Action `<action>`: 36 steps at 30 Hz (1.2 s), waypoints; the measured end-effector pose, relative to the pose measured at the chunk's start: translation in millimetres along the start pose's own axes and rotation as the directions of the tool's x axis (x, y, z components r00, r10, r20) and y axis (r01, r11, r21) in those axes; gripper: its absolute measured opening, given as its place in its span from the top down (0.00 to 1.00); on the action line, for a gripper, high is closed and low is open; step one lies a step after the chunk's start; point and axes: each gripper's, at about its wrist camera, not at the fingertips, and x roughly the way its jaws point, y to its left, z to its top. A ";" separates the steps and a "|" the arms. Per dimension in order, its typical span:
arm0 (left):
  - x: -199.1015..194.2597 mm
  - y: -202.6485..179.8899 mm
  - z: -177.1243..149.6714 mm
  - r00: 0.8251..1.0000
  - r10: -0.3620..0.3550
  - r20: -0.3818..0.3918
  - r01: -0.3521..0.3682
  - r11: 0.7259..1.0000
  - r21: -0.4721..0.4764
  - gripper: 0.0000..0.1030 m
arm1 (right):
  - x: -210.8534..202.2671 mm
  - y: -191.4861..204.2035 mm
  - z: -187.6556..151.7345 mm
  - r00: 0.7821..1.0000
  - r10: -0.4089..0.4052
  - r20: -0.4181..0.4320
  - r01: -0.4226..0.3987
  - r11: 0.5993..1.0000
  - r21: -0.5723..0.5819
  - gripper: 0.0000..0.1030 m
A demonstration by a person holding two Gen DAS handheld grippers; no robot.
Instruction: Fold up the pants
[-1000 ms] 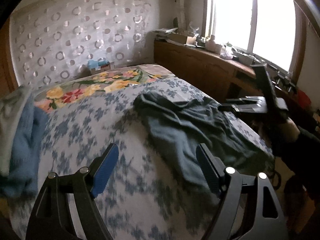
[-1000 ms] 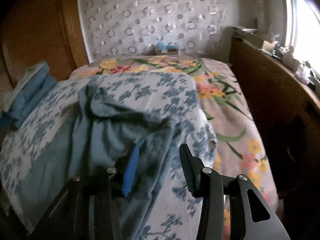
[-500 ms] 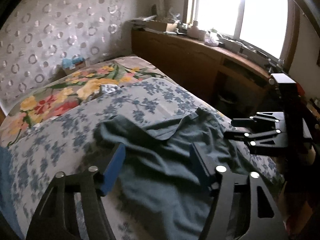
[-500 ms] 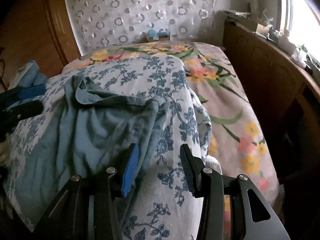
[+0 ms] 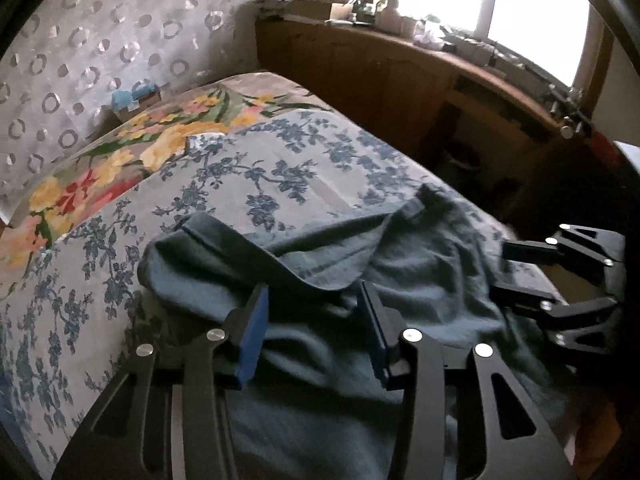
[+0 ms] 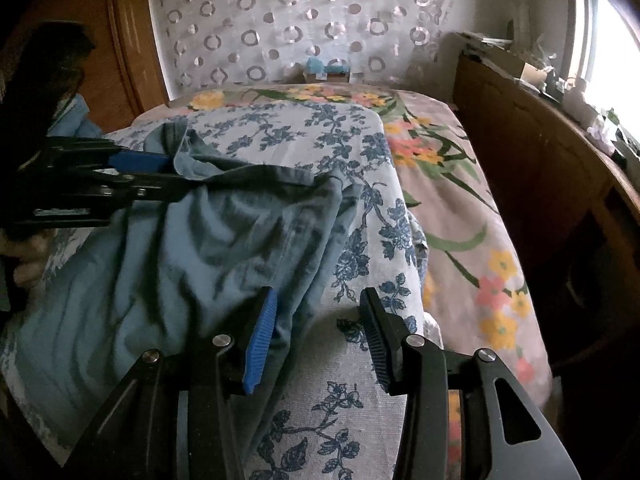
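Note:
Blue-grey pants (image 5: 400, 264) lie crumpled on the bed, with one edge folded over. My left gripper (image 5: 314, 320) hangs low over the folded edge. Its jaws are closing with cloth between them, and a gap still shows at the pads. In the right wrist view the left gripper (image 6: 176, 172) reaches in from the left at the far edge of the pants (image 6: 200, 248). My right gripper (image 6: 318, 332) stands open at the pants' right edge, and a strip of cloth runs beside its blue pad (image 6: 260, 340). In the left wrist view the right gripper (image 5: 506, 272) is at the right.
A blue-flowered blanket (image 5: 280, 168) covers the bed over a bright floral sheet (image 6: 460, 200). A wooden cabinet (image 5: 380, 72) with a cluttered top runs along the right under the window. Blue folded cloth (image 6: 76, 120) lies at the left. A hand (image 6: 28, 256) holds the left gripper.
The left gripper has swung right from the bare blanket onto the pants and sunk lower. Its jaws have narrowed. The right gripper has kept its opening and barely moved.

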 end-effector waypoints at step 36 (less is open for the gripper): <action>-89.3 11.0 -29.9 0.985 0.001 0.171 0.010 0.998 -0.068 0.24 | -56.9 11.9 -14.3 0.988 0.023 0.151 -0.035 0.996 0.077 0.57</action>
